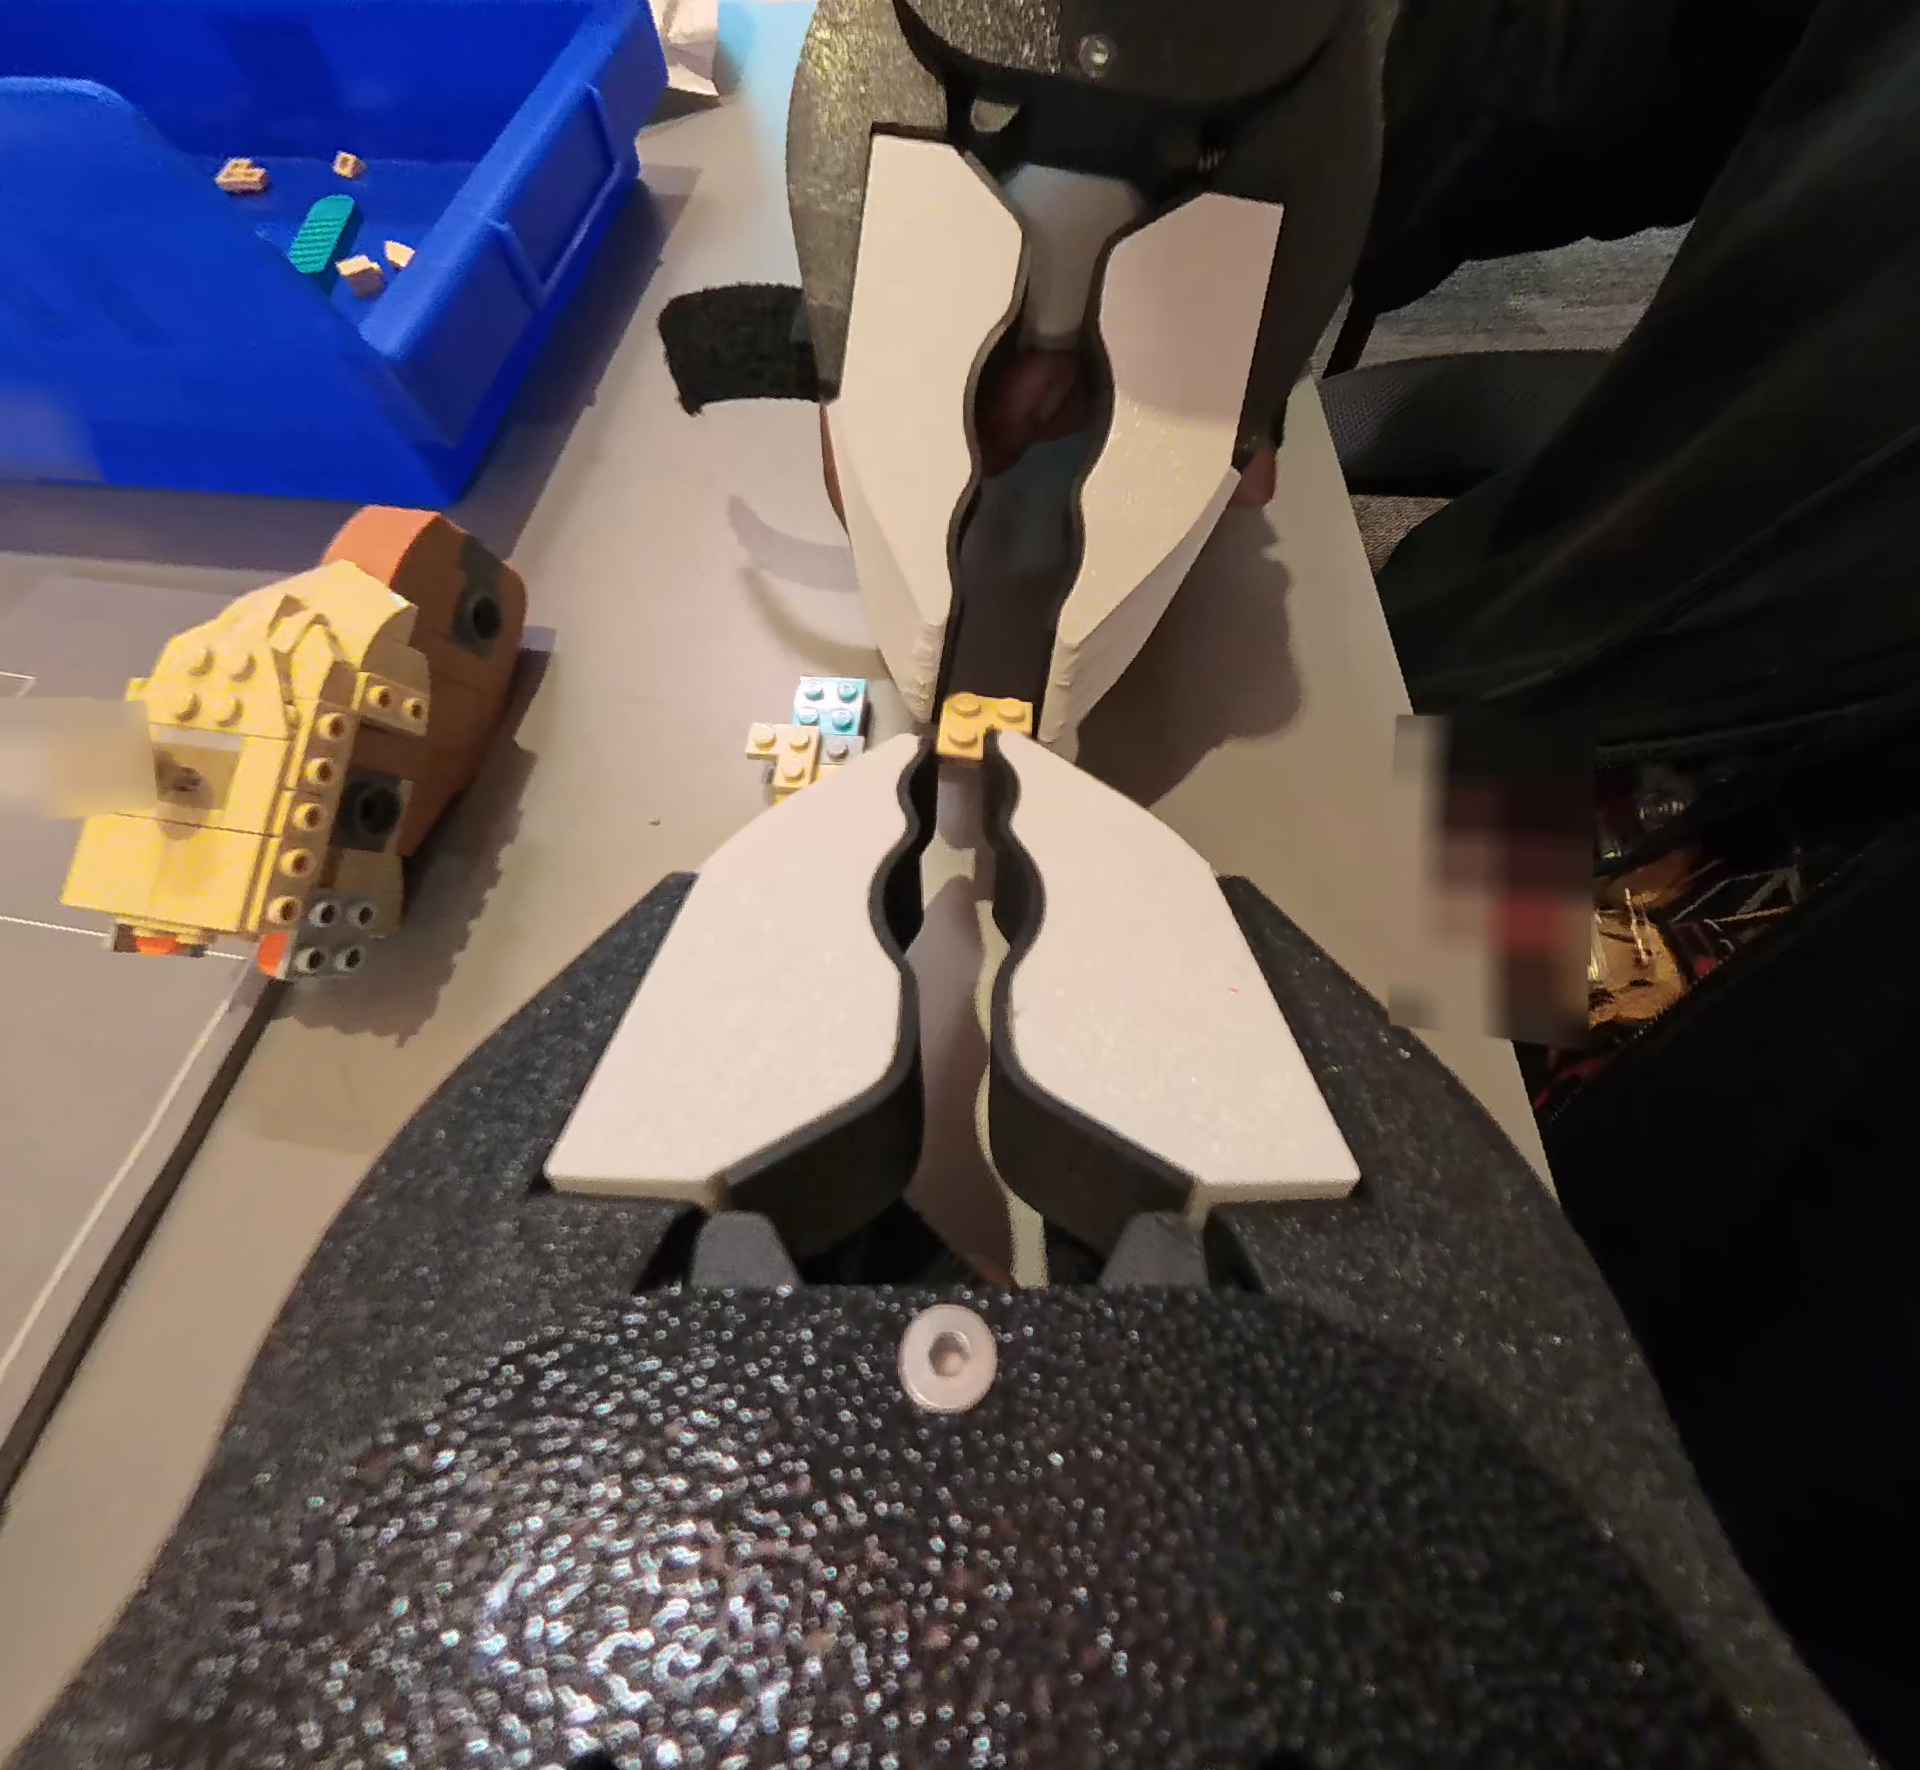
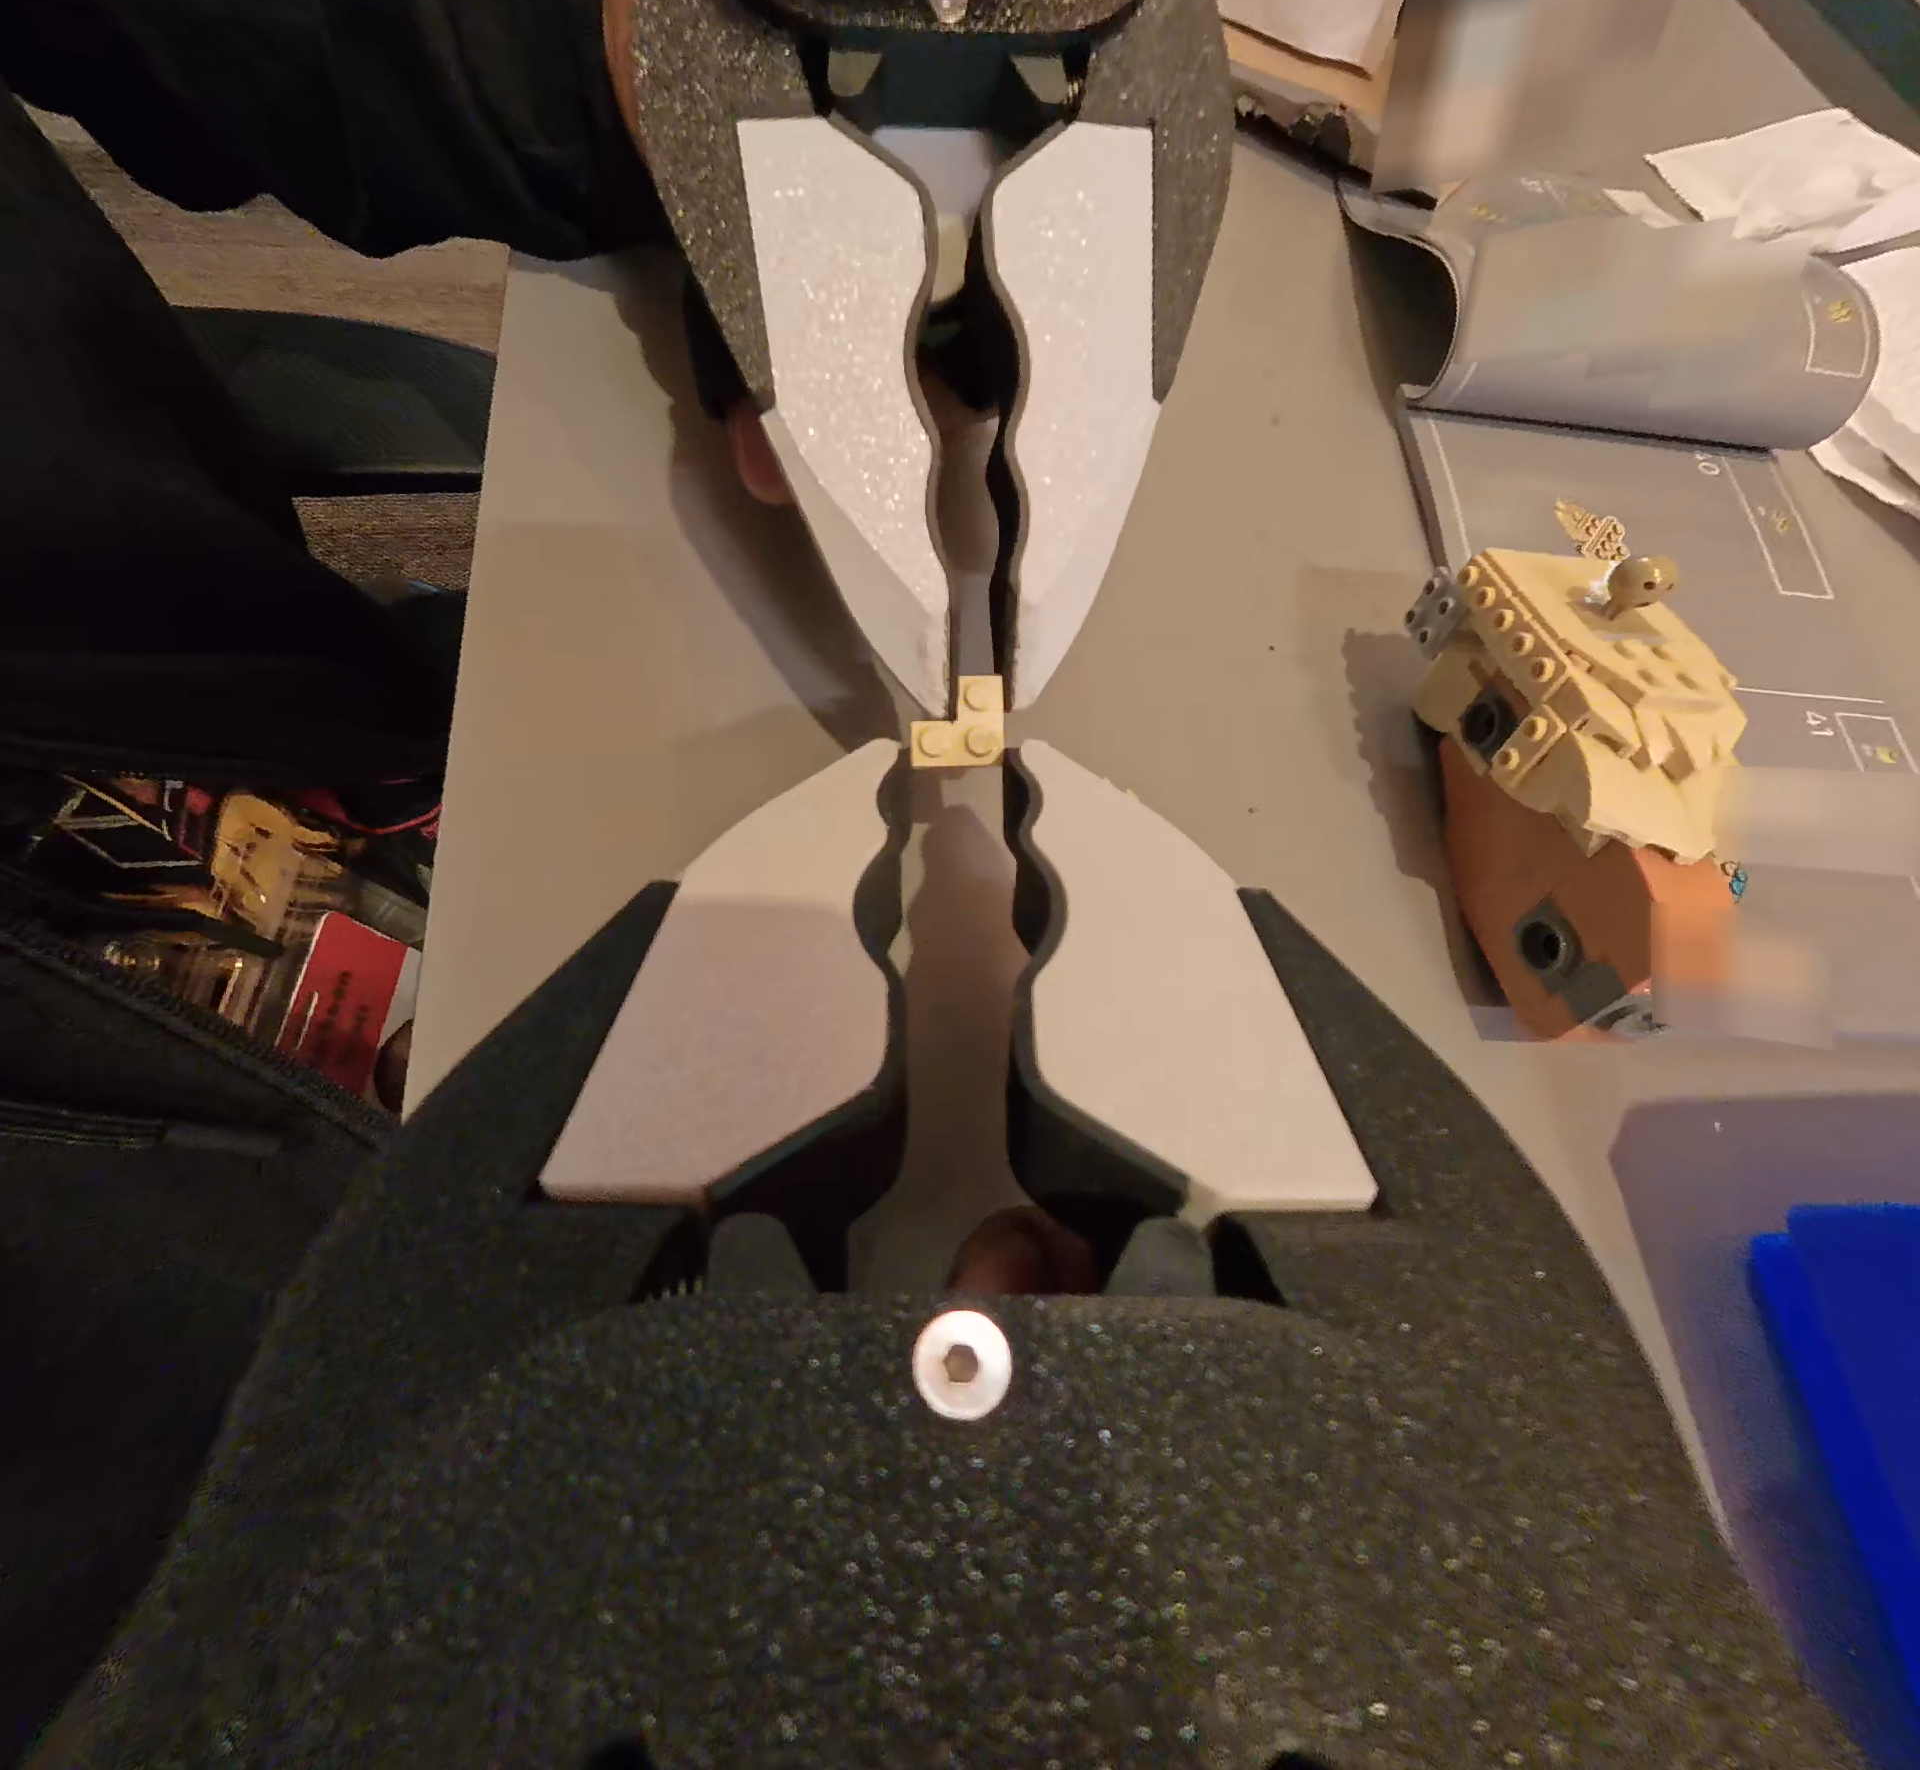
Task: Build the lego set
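A small tan L-shaped lego plate (image 1: 982, 721) is held above the grey table between the two grippers, which meet tip to tip. My left gripper (image 1: 958, 752) is shut on its single-stud end. My right gripper (image 2: 961, 762) is shut on its two-stud end (image 2: 958, 741). In the left wrist view the right gripper (image 1: 995, 697) comes in from the top. In the right wrist view the left gripper (image 2: 977, 671) comes in from the top. The part-built tan and brown lego model (image 1: 301, 754) lies on the table, also in the right wrist view (image 2: 1569, 764).
A blue bin (image 1: 499, 286) with several loose pieces stands at the back left. Small light-blue and tan plates (image 1: 810, 733) lie near the fingertips. An open instruction booklet (image 2: 1642, 338) lies behind the model. The table edge (image 2: 457, 785) and a person in black clothing are close by. Both grippers' tips are close together, under 4 cm apart.
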The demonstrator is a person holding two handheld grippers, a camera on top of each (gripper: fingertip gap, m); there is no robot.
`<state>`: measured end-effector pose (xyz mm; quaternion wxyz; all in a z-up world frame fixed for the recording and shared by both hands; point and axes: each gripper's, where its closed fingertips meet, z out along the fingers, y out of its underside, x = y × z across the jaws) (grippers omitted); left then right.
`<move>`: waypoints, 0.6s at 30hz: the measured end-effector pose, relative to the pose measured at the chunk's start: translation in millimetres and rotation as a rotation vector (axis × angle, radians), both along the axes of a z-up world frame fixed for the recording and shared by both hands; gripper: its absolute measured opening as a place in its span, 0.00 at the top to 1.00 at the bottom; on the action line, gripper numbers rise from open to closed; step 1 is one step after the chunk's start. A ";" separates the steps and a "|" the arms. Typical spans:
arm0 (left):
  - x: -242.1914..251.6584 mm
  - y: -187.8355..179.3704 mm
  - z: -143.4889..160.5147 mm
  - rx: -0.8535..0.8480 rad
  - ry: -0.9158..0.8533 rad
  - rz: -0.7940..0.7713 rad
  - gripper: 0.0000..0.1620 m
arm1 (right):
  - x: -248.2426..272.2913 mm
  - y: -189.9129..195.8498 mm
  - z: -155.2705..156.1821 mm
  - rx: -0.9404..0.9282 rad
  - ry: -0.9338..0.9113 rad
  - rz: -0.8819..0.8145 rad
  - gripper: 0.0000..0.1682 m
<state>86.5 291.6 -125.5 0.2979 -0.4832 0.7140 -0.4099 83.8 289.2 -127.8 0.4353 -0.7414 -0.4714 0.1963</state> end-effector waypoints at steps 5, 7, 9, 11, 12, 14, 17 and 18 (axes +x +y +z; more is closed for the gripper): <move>4.9 21.4 -10.9 0.098 0.045 0.102 0.82 | 12.4 2.8 0.1 0.007 -0.021 -0.016 0.91; 5.8 29.1 -19.0 0.118 0.096 0.112 0.81 | 21.1 4.7 0.3 0.008 -0.038 -0.029 0.91; 9.0 33.7 -27.9 0.137 0.151 0.103 0.81 | 29.0 7.0 -0.4 0.014 -0.059 -0.043 0.91; 12.1 33.0 -34.7 0.133 0.205 0.075 0.81 | 34.0 7.5 -0.6 0.017 -0.069 -0.048 0.91; 14.1 31.6 -35.6 0.121 0.215 0.061 0.81 | 35.8 7.5 -0.5 0.019 -0.070 -0.051 0.91; 16.6 28.7 -37.3 0.094 0.238 0.032 0.82 | 38.8 7.2 -0.7 0.022 -0.069 -0.054 0.90; 19.2 26.2 -39.0 0.061 0.263 0.007 0.87 | 40.9 6.6 -1.7 0.020 -0.059 -0.056 0.90; 20.1 25.4 -39.1 0.055 0.267 0.001 0.90 | 41.3 6.5 -2.7 0.018 -0.058 -0.055 0.90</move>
